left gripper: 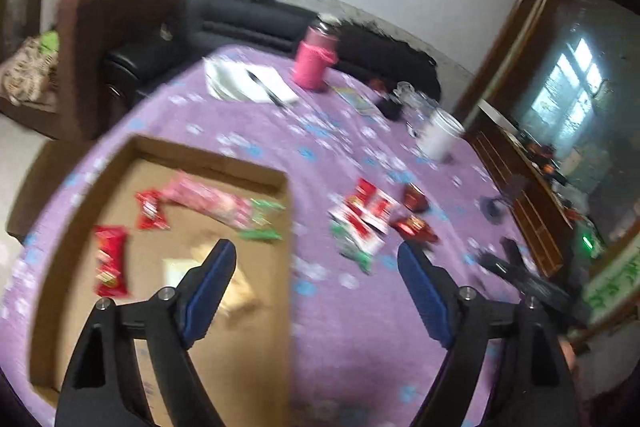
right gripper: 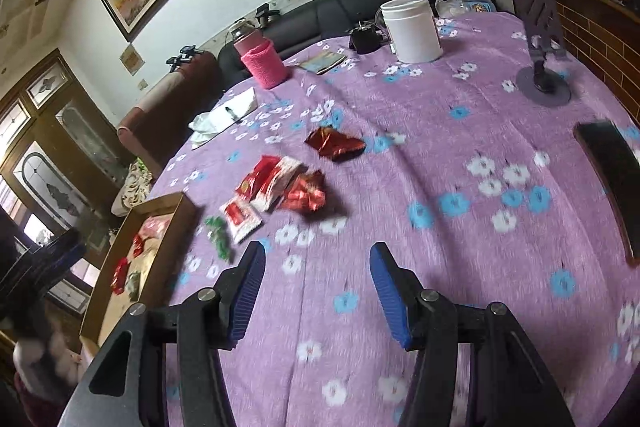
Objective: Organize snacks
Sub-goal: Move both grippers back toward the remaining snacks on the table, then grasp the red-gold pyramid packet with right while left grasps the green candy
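Note:
A shallow cardboard box [left gripper: 212, 157] lies on the purple flowered tablecloth [left gripper: 360, 327] at the left; it also shows in the right wrist view [right gripper: 180, 223]. Inside it lie red, pink and green snack packets [left gripper: 110, 261]. A loose pile of red-and-white, green and dark red snack packets [left gripper: 366, 219] lies on the cloth to the box's right, also visible in the right wrist view [right gripper: 276, 183]. My left gripper [left gripper: 316, 259] is open and empty above the box's right edge. My right gripper [right gripper: 316, 263] is open and empty above bare cloth, short of the pile.
A pink bottle [left gripper: 314, 57], white papers with a pen [left gripper: 250, 83], a white tub [right gripper: 412, 29], a phone stand [right gripper: 542, 67] and a dark phone [right gripper: 612, 179] stand on the table. Dark sofas and a brown armchair lie beyond the far edge.

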`<state>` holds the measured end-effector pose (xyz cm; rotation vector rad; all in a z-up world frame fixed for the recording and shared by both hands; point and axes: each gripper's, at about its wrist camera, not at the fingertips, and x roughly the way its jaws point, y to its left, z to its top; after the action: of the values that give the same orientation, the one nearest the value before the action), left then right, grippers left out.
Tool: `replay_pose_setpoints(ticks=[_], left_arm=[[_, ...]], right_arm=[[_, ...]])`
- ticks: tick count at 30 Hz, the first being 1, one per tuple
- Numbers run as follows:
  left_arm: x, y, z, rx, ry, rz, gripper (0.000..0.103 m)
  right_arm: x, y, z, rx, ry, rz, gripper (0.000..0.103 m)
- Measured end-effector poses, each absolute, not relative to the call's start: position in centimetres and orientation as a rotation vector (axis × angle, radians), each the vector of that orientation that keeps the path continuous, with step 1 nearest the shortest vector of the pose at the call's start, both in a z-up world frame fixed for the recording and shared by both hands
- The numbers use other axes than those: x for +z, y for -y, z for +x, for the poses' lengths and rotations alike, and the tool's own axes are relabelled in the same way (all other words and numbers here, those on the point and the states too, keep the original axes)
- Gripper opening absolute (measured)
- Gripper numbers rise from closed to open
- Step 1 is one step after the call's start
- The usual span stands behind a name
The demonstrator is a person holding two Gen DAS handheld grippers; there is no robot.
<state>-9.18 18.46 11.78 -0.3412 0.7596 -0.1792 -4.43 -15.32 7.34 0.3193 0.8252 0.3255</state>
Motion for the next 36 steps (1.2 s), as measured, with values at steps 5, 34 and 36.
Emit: replay_pose_setpoints(ticks=[5, 34, 36], left_arm=[[10.6, -15.5, -8.6, -0.265, -0.81, -0.364, 0.082], [2.9, -7.4, 2.0, -0.13, -0.998, -0.032, 0.048], [2.3, -6.9, 2.2, -0.13, -1.018, -0.001, 0.018]], right_arm=[[6.9, 12.9, 0.5, 0.328, -0.868, 0.227, 0.058], [2.6, 14.3, 2.2, 0.313, -0.947, 0.284, 0.032], [2.5, 14.0, 2.2, 0.317, -0.946, 0.268, 0.032]])
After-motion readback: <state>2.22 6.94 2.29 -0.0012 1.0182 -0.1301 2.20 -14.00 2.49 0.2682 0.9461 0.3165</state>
